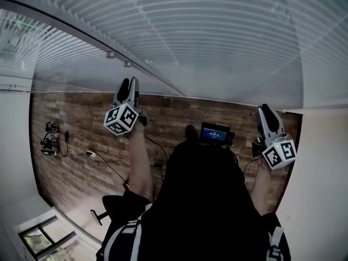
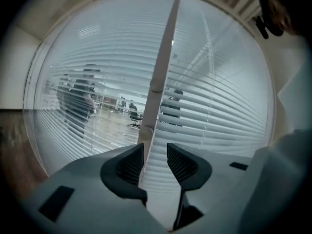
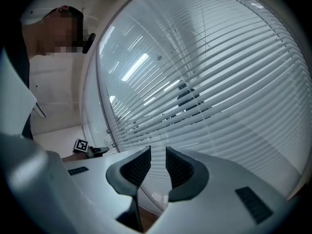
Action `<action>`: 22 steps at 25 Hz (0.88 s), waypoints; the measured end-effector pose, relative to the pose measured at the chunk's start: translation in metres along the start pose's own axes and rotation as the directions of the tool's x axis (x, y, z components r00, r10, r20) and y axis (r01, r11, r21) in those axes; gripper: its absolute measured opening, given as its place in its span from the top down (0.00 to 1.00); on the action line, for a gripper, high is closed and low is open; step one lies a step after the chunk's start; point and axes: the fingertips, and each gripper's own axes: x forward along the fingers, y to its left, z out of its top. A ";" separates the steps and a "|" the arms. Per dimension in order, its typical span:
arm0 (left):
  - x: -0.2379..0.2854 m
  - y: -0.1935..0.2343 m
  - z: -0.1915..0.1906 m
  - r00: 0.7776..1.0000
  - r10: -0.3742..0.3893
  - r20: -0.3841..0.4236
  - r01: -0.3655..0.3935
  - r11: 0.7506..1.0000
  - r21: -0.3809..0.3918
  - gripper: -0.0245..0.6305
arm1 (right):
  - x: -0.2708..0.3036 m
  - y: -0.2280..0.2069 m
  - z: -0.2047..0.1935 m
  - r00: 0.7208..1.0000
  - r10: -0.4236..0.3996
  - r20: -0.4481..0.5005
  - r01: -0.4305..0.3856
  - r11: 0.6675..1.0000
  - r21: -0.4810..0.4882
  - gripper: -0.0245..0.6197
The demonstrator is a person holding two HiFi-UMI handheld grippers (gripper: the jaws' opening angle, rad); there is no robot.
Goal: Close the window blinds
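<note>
While the person stands close to the window, the blinds (image 1: 206, 31) fill the far side of the head view, above a wooden floor (image 1: 81, 124). Both grippers point at them: the left gripper (image 1: 129, 83) reaches further in, near the seam between two sections of blinds, and the right gripper (image 1: 265, 110) is held well apart to the right and nearer the body. A small lit screen (image 1: 215, 133) sits between the two arms.

Seen from the left gripper (image 2: 155, 155), the jaws stand a little apart with a narrow gap. A pale bar (image 2: 157, 82) runs down the blinds (image 2: 219, 106), and its lower end slips behind the tip of the left-hand jaw; I cannot tell whether it touches a pad. Left of the bar the slats are tilted enough to show a room with chairs beyond; right of it they lie nearly flat.

On the right gripper (image 3: 158, 162) the jaws are likewise only slightly parted and grip nothing. The blinds (image 3: 219, 82) lie beyond them, with gaps showing between the slats.
</note>
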 end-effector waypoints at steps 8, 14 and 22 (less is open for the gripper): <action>0.040 0.029 0.000 0.993 0.113 -0.021 -0.114 0.993 -0.029 0.74 | -0.005 -0.007 -0.010 1.000 -0.004 0.018 0.004 1.000 -0.009 0.81; 0.044 0.033 0.011 0.993 0.119 0.014 -0.119 0.992 -0.044 0.74 | -0.009 -0.006 -0.010 0.999 -0.033 0.023 0.033 0.999 -0.002 0.81; 0.046 0.027 0.003 0.987 0.159 -0.025 -0.151 0.967 0.204 0.76 | -0.004 -0.008 -0.021 0.999 -0.033 0.029 0.033 0.999 0.001 0.81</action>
